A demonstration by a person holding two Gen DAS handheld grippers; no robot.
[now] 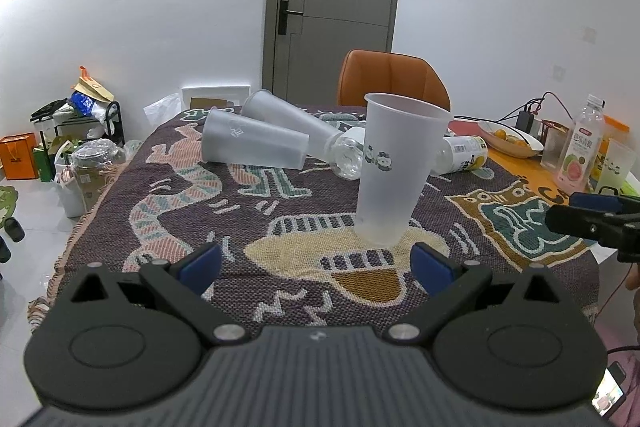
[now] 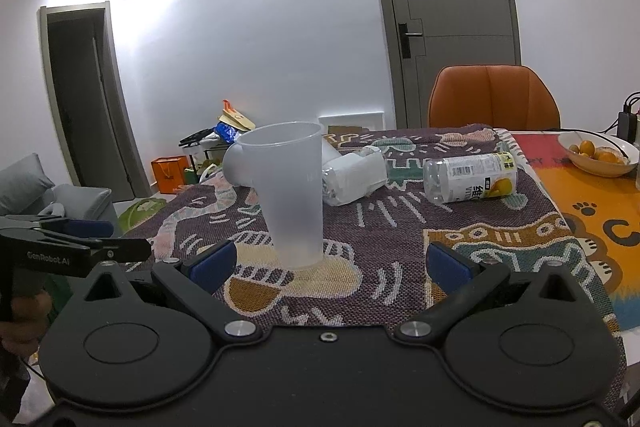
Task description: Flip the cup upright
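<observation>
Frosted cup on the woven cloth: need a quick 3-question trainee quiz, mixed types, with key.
1. True or false: the frosted cup nearest the grippers stands with its open mouth up.
2. Multiple choice: how is the left gripper? A) shut on the cup B) open, holding nothing C) out of view.
3. Fill in: behind the standing cup, two more frosted cups lie on their ____ on the woven cloth.

Key
1. True. Its base rests on the cloth, rim on top.
2. B. Its fingers are spread, the cup just beyond them; the right gripper is open too.
3. Sides. A labelled bottle also lies on its side there.
</observation>
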